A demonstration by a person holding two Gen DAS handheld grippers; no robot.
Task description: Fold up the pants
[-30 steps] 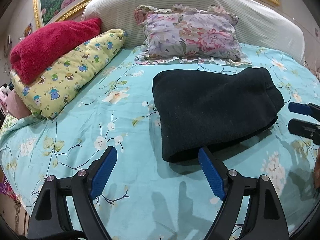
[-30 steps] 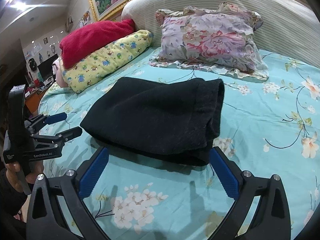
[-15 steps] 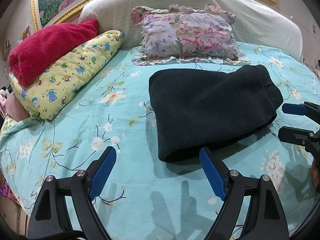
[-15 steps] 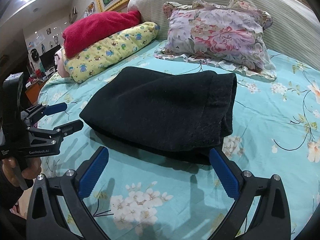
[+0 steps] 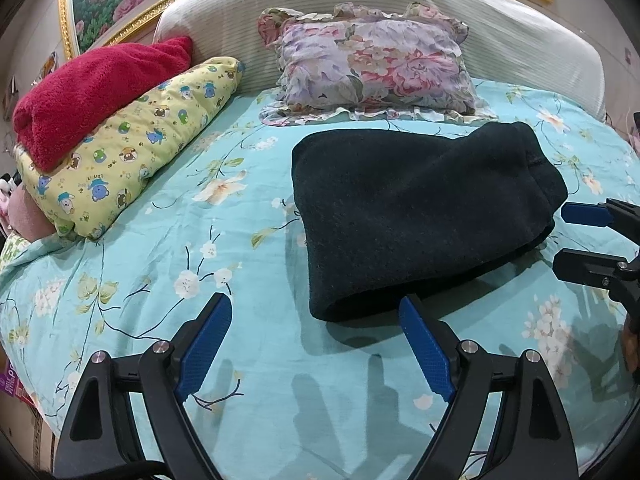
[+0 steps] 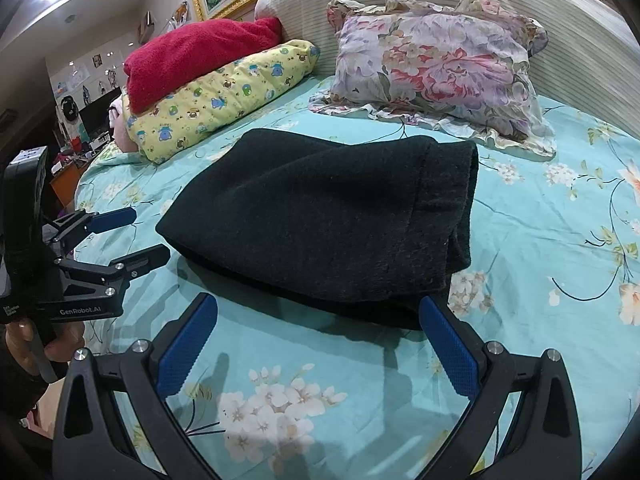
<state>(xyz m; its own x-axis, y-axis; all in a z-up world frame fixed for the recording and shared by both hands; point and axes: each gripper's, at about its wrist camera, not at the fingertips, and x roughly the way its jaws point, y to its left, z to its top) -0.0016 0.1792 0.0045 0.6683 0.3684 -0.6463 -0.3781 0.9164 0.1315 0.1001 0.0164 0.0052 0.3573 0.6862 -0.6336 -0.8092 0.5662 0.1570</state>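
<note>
Black pants (image 5: 416, 212) (image 6: 332, 220) lie folded into a thick rectangle on the turquoise floral bedsheet (image 5: 160, 272) (image 6: 552, 240). My left gripper (image 5: 316, 312) is open just in front of the bundle's near left corner, holding nothing; in the right wrist view this left gripper (image 6: 132, 236) hovers left of the pants, a hand on its handle. My right gripper (image 6: 318, 308) is open before the bundle's near edge, empty. From the left wrist view the right gripper (image 5: 564, 240) appears at the pants' right end, its jaws apart.
A floral ruffled pillow (image 5: 372, 64) (image 6: 436, 68) leans on the striped headboard (image 5: 520, 36) behind the pants. A yellow cartoon-print bolster (image 5: 132, 156) (image 6: 224, 100) with a red blanket (image 5: 96, 92) (image 6: 196, 56) on top lies at the left.
Both grippers have drifted slightly nearer the folded pants, which look a bit larger. Both stay open; the pants have not moved.
</note>
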